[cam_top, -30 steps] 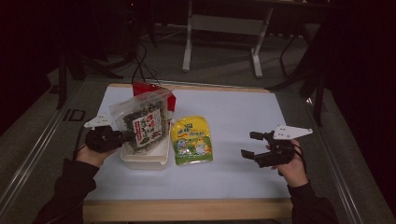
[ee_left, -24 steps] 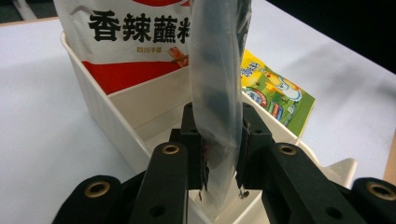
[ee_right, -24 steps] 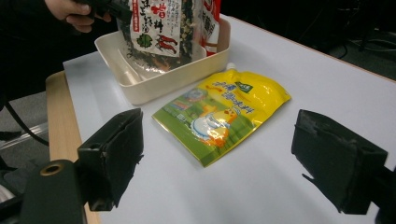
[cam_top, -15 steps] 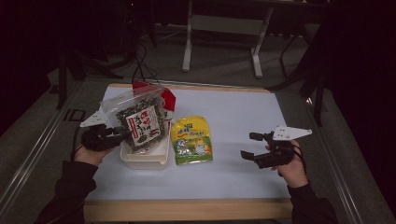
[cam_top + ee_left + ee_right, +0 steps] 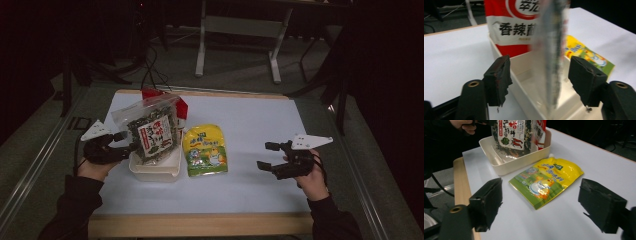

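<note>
My left gripper (image 5: 541, 75), jaws just opening, straddles the upright seaweed bag (image 5: 554, 50) in the white tub (image 5: 524, 82), apparently untouched; my right gripper (image 5: 549, 207) gapes.

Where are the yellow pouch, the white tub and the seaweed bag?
yellow pouch (image 5: 206, 151): high view, front middle.
white tub (image 5: 155, 171): high view, near rim.
seaweed bag (image 5: 150, 134): high view, printed label.

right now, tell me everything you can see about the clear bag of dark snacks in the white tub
The clear bag is a see-through plastic pouch of dark green flakes with a white and red printed label. It stands nearly upright in the white tub, in front of a red and white packet. The left gripper has just been opening; the bag sits between its pads, which stand clear of it.
</note>
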`<state>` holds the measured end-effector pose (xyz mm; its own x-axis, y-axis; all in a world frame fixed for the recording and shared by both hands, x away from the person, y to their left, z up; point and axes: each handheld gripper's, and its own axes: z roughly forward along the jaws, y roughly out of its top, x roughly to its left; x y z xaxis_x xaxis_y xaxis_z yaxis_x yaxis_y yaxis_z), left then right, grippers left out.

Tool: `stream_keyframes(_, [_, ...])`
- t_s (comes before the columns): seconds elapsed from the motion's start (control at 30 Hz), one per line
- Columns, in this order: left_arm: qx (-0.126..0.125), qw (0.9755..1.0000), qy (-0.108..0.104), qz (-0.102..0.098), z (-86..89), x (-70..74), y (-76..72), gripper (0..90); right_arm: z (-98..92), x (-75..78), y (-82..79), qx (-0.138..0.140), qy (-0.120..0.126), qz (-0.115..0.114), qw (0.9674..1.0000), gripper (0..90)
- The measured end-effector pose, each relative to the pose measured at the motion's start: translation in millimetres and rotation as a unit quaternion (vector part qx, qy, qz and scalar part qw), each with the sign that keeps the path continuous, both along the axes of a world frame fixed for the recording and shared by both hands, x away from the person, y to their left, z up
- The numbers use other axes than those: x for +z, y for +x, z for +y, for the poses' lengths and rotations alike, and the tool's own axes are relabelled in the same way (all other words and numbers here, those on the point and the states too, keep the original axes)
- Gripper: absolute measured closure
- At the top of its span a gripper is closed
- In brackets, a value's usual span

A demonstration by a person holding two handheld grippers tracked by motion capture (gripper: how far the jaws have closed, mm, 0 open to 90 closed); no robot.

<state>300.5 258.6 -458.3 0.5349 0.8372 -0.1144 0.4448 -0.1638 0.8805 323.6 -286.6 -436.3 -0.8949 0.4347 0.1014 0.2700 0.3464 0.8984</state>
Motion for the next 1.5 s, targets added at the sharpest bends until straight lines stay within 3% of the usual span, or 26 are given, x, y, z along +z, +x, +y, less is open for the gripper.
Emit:
stream_keyframes(0.17, [0.001, 1.0, 0.003, -0.008, -3.2, 5.8, -9.4, 27.4, 1.1, -0.4, 1.5, -0.009, -0.005, -0.01, 0.9999, 16.9])
stream_keyframes(0.23, [0.003, 0.9999, -0.008, -0.009, -3.5, 8.1, -13.9, 21.7, 2.2, -1.1, 0.9, -0.017, -0.012, -0.012, 0.9997, 16.6])
stream_keyframes(0.5, [-0.007, 0.9997, -0.018, -0.014, -12.6, 15.2, -40.1, 2.9, 3.5, -4.8, 0.7, -0.017, -0.023, 0.004, 0.9996, 14.0])
stream_keyframes(0.7, [-0.008, 0.9996, -0.017, -0.021, -21.3, 15.0, -64.6, 2.3, 5.8, -5.8, -0.5, -0.025, -0.02, 0.004, 0.9995, 12.9])
stream_keyframes(0.8, [0.004, 0.9995, -0.012, -0.028, -25.1, 13.6, -72.7, 1.8, 8.6, -6.3, -0.6, -0.035, -0.025, -0.003, 0.9991, 12.1])
stream_keyframes(0.87, [0.003, 0.9992, -0.024, -0.03, -26.4, 11.9, -77.3, 1.8, 10.8, -7.4, -0.5, -0.036, -0.022, -0.002, 0.9991, 11.8])
stream_keyframes(0.97, [0.0, 0.999, -0.017, -0.041, -31.3, 6.6, -83.0, 1.8, 14.1, -9.7, 0.1, -0.042, -0.028, -0.005, 0.9987, 11.7])
stream_keyframes(1.17, [-0.007, 0.9988, -0.023, -0.042, -47.5, -8.4, -93.0, 1.8, 17.9, -14.9, 4.2, -0.051, -0.041, -0.001, 0.9979, 13.8])
stream_keyframes(1.3, [-0.029, 0.9984, -0.016, -0.047, -63.8, -12.4, -99.4, 1.8, 22.6, -17.6, 7.4, -0.058, -0.051, 0.001, 0.9971, 14.8])
stream_keyframes(1.5, [-0.06, 0.9967, -0.015, -0.052, -83.3, -19.6, -105.7, 1.8, 31.6, -20.6, 13.4, -0.051, -0.06, -0.008, 0.9969, 23.5])
